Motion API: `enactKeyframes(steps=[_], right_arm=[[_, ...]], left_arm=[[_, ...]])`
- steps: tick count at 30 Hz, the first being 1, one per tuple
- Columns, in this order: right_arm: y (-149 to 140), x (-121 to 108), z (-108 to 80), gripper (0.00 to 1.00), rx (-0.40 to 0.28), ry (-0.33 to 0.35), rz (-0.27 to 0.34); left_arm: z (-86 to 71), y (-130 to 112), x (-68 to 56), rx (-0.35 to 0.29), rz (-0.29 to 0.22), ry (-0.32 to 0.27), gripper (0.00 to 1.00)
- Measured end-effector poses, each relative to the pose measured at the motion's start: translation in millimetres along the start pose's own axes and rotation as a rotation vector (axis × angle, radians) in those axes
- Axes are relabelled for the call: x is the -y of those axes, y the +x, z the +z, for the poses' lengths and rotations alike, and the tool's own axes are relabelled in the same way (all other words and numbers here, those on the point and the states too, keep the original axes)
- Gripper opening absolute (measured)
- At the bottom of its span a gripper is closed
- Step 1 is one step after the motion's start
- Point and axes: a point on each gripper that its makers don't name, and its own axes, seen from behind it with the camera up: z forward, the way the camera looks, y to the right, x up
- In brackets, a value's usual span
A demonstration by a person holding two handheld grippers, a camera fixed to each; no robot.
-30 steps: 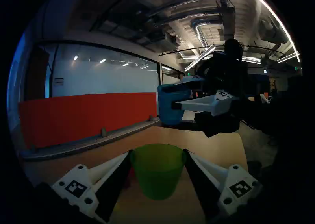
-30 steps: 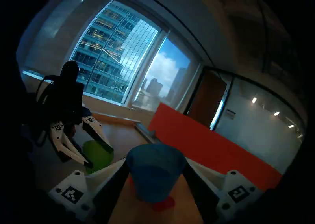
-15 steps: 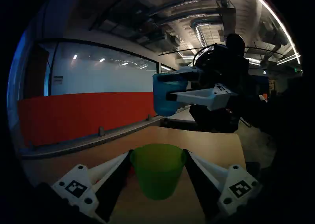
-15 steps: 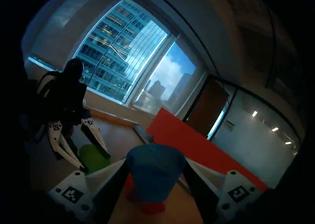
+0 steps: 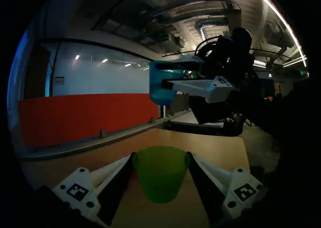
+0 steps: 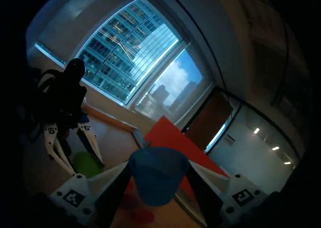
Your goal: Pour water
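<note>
A green cup (image 5: 161,172) stands upright between the fingers of my left gripper (image 5: 160,176), which is shut on it just over the wooden table (image 5: 212,146). Farther off and higher hangs a blue cup (image 5: 162,85), clamped in my right gripper (image 5: 176,83) and tipped to one side. In the right gripper view the same blue cup (image 6: 159,175) sits between my right gripper's (image 6: 158,178) fingers, and the green cup (image 6: 86,164) shows lower left inside the left gripper (image 6: 78,158). I cannot see any water.
A red wall panel (image 5: 86,116) and a metal rail (image 5: 100,138) run along the table's far edge. A large window (image 6: 132,75) looks onto tall buildings. Dark gear and a hand (image 6: 64,95) sit behind the left gripper.
My right gripper has lifted the blue cup higher and moved it toward the green cup, tilting more. The left gripper and green cup have stayed put.
</note>
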Motion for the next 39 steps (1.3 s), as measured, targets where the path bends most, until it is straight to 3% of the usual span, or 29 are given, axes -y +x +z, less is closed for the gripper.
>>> enactKeyframes(steps=[39], right_arm=[[35,-24,29.5,0.91,-0.034,-0.021,-0.290]], left_arm=[[1.2,2,-0.4,-0.005,-0.007,-0.003,0.90]])
